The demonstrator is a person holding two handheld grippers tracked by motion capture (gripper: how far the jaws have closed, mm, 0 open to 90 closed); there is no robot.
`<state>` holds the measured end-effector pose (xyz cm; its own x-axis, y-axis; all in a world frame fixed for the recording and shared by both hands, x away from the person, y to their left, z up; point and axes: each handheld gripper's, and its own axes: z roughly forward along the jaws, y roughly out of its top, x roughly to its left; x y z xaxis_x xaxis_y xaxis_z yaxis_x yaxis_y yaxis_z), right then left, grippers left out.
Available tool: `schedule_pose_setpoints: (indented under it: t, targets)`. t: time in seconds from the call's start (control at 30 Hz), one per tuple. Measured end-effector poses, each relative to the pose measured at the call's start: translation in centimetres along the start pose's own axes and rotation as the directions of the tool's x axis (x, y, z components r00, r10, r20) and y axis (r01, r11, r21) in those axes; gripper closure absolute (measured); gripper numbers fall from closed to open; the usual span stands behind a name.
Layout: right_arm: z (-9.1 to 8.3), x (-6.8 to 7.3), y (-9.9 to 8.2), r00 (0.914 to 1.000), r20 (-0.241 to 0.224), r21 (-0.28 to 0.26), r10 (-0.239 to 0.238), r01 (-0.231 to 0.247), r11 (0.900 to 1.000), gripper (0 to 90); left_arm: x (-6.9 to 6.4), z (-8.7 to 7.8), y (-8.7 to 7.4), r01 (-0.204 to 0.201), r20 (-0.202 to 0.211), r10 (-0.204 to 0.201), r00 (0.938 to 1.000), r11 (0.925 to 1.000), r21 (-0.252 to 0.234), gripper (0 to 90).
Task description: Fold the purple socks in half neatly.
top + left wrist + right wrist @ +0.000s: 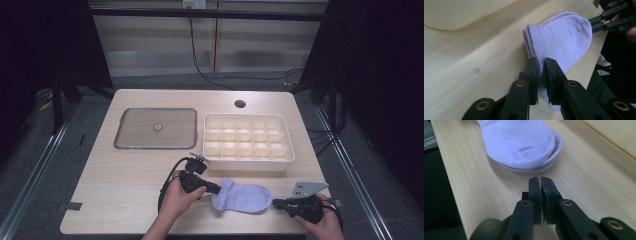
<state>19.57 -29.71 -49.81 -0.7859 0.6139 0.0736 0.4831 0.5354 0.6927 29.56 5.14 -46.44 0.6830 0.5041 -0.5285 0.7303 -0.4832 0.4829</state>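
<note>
Sock (242,196) — lilac, flat on the counter (125,185) near its front edge, cuff end pinched in the left gripper (541,61), jaws clamped on the fabric. Right gripper (540,180) just off the toe end, jaws pressed together on nothing, tips just short of the sock. Farther back — white divided tray (248,160) just behind the sock, grey square lid (135,127) to its left, round hole (240,104) beyond.

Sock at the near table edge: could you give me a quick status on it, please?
Left gripper shut on the sock, cuff end. Right gripper shut, empty, just off the toe. Sock flat on the table. Nothing in the way.
</note>
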Motion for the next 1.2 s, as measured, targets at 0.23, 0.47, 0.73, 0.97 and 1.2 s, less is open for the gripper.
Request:
schedule_pose_setpoints:
  t: [0.23, 0.47, 0.73, 0.97, 1.2]
  targets:
    - [0.6, 0.0, 0.5, 0.9996, -0.016, -0.003, -0.021, 0.021, 0.9998, 86.6, -0.1, -0.4, 0.1, 0.005, 0.008, -0.005, 1.0, 0.9999, -0.011, 81.0]
    - [1.0, 0.1, 0.9, 0.9991, -0.035, -0.005, -0.024, 0.024, 0.9997, 86.6, -0.2, -0.5, 0.2, 0.009, 0.021, -0.009, 0.9997, 1.0, -0.003, 81.0]
    - [1.2, 0.0, 1.4, 0.9988, -0.02, 0.01, -0.045, 0.045, 0.9989, 86.0, -0.3, -0.7, 0.3, 0.029, 0.01, -0.028, 0.9995, 0.9994, -0.019, 81.0]
    - [1.3, -1.3, 1.5, 1.0, -0.001, 0.006, -0.001, 0.001, 1.0, 88.9, 0.0, -0.9, 0.4, 0.066, 0.001, -0.066, 0.9978, 0.9973, -0.032, 80.9]
    - [2.2, -1.4, 2.3, 0.9994, -0.024, -0.003, -0.026, 0.026, 0.9997, 89.3, 0.0, -1.2, 0.5, 0.04, -0.008, -0.04, 0.9992, 0.9992, -0.005, 80.8]
